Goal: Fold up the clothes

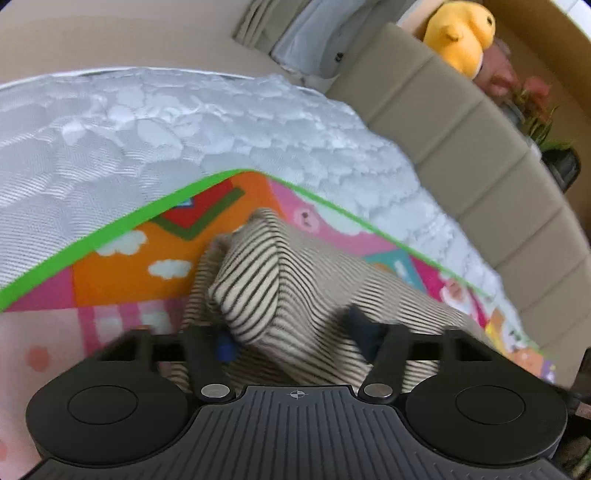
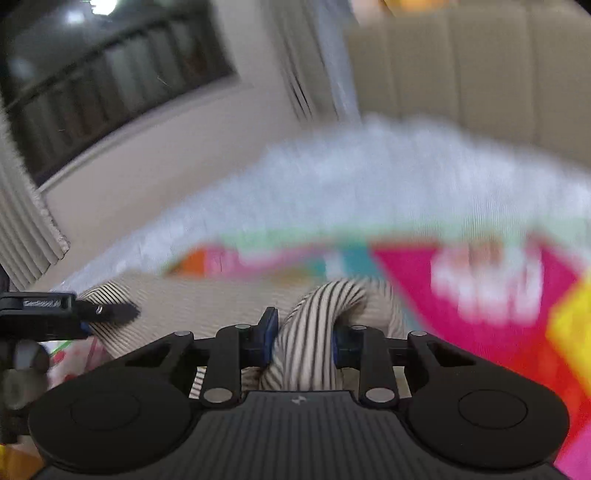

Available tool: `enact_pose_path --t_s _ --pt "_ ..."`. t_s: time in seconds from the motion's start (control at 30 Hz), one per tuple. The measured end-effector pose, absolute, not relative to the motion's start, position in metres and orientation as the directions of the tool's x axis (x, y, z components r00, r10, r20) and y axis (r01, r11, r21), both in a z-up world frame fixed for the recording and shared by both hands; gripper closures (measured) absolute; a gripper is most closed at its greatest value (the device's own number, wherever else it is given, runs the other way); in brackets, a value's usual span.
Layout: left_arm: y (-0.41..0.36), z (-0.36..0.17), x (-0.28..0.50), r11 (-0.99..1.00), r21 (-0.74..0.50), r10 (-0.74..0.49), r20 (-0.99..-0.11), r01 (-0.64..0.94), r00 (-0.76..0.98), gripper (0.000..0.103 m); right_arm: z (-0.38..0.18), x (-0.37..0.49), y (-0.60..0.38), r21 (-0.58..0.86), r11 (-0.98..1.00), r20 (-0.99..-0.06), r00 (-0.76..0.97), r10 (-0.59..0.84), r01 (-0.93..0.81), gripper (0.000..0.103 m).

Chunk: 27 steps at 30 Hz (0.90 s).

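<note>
Striped garment (image 1: 295, 280), cream with thin dark lines, lies bunched on a bright play mat (image 1: 122, 273) with a green border; the mat is spread over a white quilted mattress (image 1: 147, 122). Left tongs (image 1: 295, 338) sit low over the mat's near side, jaws partly closed around a thick raised fold of the garment; the blue pad (image 1: 223, 345) on one side touches the cloth, the other finger is half hidden behind it. Right tongs (image 2: 304, 338), further along the mat, are closed down narrow on a rolled ridge of the same garment (image 2: 317, 332), blue pads pressing both sides. In the right wrist view the left tongs (image 2: 110, 314) show at the frame's left edge, gripping the garment's far flap. Right wrist view is heavily blurred. Beyond the mat: beige padded headboard (image 1: 461, 147), yellow plush toy (image 1: 461, 33) atop it, a window (image 2: 110, 74) with pale curtains.
</note>
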<state>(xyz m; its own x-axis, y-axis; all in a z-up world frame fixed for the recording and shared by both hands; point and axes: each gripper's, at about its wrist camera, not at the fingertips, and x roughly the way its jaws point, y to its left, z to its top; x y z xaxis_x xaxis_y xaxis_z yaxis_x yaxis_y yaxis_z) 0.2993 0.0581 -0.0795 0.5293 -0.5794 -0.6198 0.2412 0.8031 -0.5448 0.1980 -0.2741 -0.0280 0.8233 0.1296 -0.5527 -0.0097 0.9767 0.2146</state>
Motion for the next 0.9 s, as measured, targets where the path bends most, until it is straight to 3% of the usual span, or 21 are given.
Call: enact_pose_path --t_s 0.1,0.23,0.33,0.47,0.5,0.6,0.73,0.8,0.9 --pt "0.060 -0.068 0.294 0.767 -0.565 -0.631 -0.573 0.306 0.523 0.059 -0.040 0.205 -0.284 0.172 0.984 -0.582 0.811 0.062 0.049 0.077" --pt "0.047 -0.073 0.289 0.770 -0.534 -0.637 -0.636 0.348 0.435 0.058 -0.057 0.206 -0.293 0.165 0.982 -0.641 0.766 0.035 0.093 0.067" --pt "0.051 -0.073 0.288 0.787 -0.513 -0.616 -0.650 0.341 0.444 0.048 -0.049 0.203 -0.289 0.172 0.981 -0.650 0.759 0.043 0.092 0.067" --pt "0.073 -0.057 0.291 0.771 -0.569 -0.621 -0.576 0.285 0.532 0.017 -0.052 0.192 -0.288 0.221 0.971 -0.677 0.731 0.087 0.089 0.067" --pt "0.078 -0.055 0.292 0.765 -0.586 -0.620 -0.557 0.267 0.552 0.017 -0.053 0.189 -0.289 0.227 0.970 -0.681 0.726 0.094 0.087 0.066" --pt "0.082 -0.058 0.295 0.760 -0.611 -0.608 -0.551 0.220 0.571 0.016 -0.052 0.189 -0.292 0.245 0.965 -0.686 0.720 0.103 0.096 0.062" --pt "0.074 -0.072 0.300 0.803 -0.566 -0.560 -0.607 0.187 0.564 0.019 -0.054 0.187 -0.294 0.269 0.957 -0.687 0.718 0.109 0.112 0.055" --pt "0.071 -0.077 0.302 0.820 -0.542 -0.540 -0.631 0.181 0.557 0.028 -0.052 0.185 -0.295 0.285 0.951 -0.686 0.718 0.116 0.118 0.052" --pt "0.072 -0.081 0.302 0.835 -0.516 -0.525 -0.646 0.189 0.554 0.032 -0.051 0.186 -0.296 0.315 0.942 -0.682 0.718 0.139 0.117 0.048"
